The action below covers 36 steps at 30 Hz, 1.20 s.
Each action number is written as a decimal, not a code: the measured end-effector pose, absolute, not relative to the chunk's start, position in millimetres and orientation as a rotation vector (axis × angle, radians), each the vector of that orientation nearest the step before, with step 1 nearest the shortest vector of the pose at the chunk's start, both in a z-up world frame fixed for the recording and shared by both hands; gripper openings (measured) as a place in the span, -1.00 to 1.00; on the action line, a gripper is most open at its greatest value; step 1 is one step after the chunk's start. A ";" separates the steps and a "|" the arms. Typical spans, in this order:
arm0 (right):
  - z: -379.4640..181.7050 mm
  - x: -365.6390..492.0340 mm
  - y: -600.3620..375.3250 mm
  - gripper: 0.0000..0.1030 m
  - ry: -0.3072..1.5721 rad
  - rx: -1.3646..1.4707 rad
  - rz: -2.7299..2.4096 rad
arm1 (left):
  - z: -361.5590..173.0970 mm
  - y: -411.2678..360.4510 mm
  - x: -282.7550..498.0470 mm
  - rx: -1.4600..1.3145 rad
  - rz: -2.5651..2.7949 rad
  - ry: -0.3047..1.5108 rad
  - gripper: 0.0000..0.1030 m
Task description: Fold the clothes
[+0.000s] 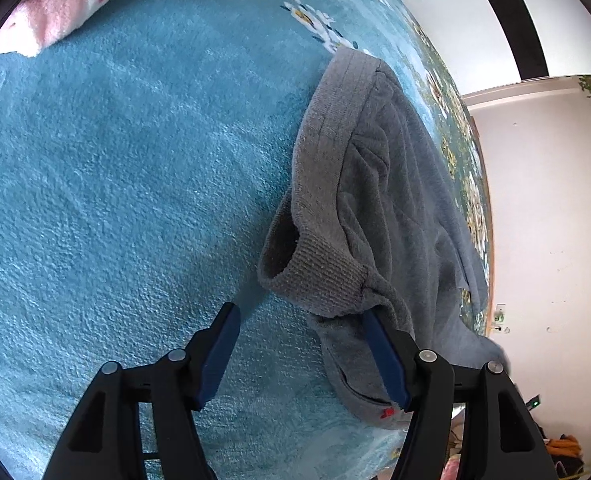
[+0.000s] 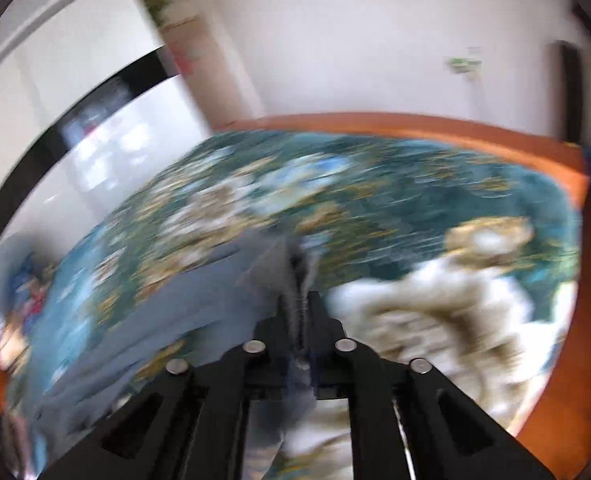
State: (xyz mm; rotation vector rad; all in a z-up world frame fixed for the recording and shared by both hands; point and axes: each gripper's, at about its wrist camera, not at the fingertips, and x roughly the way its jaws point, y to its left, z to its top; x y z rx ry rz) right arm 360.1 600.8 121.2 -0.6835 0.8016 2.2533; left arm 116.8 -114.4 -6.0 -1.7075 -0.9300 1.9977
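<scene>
Just ahead of the left gripper (image 1: pixel 299 344), right of its spread, empty fingers, a grey sweater (image 1: pixel 379 208) lies rumpled on the teal blanket (image 1: pixel 115 180), one ribbed cuff gaping toward them and cloth touching the right finger. The right gripper (image 2: pixel 300 300) is clenched on a bunch of the same grey cloth, though blur hides detail. Folding looks barely begun: no neat fold shows yet.

No text, label, brand or number can be read in either view.
</scene>
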 end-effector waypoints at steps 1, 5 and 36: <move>108.8 367.5 612.0 -0.90 0.836 -0.697 2.201 | -6.2 -115.5 117.5 -1.704 1.994 -0.938 0.36; 60.5 391.0 644.7 -0.90 0.967 -0.741 2.032 | -5.9 -118.2 120.7 -1.695 1.953 -0.982 0.36; 22.0 434.2 561.1 -0.93 1.686 -0.512 2.108 | 29.9 -109.5 131.1 -1.633 1.956 -1.051 -0.76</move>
